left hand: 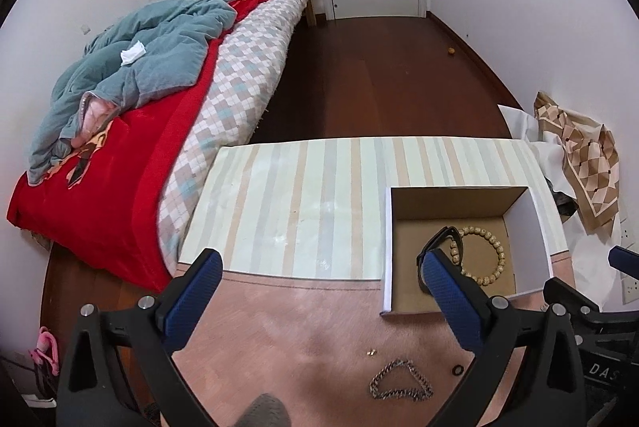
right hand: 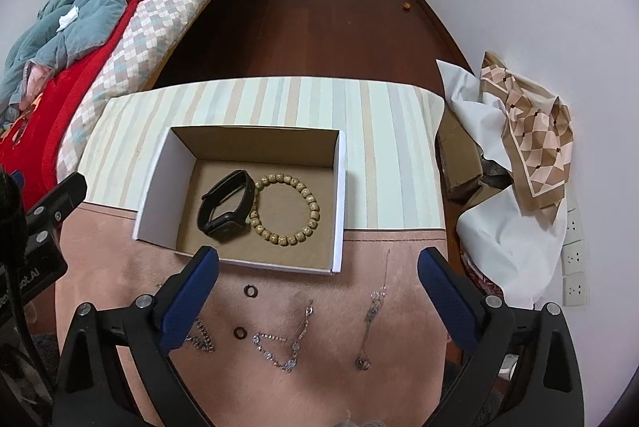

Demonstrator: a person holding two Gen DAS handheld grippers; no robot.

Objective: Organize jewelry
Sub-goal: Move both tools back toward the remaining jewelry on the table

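An open cardboard box stands on the table and holds a black watch and a beaded bracelet; the box also shows in the left wrist view. On the pink mat lie a crystal bracelet, a thin necklace, two dark rings and a chunky silver chain with a small gold earring beside it. My left gripper is open and empty above the mat. My right gripper is open and empty, just in front of the box.
The table carries a striped cloth behind the pink mat. A bed with blankets stands to the left. Crumpled paper and patterned cloth lie to the right by the wall. Dark wood floor leads to a door.
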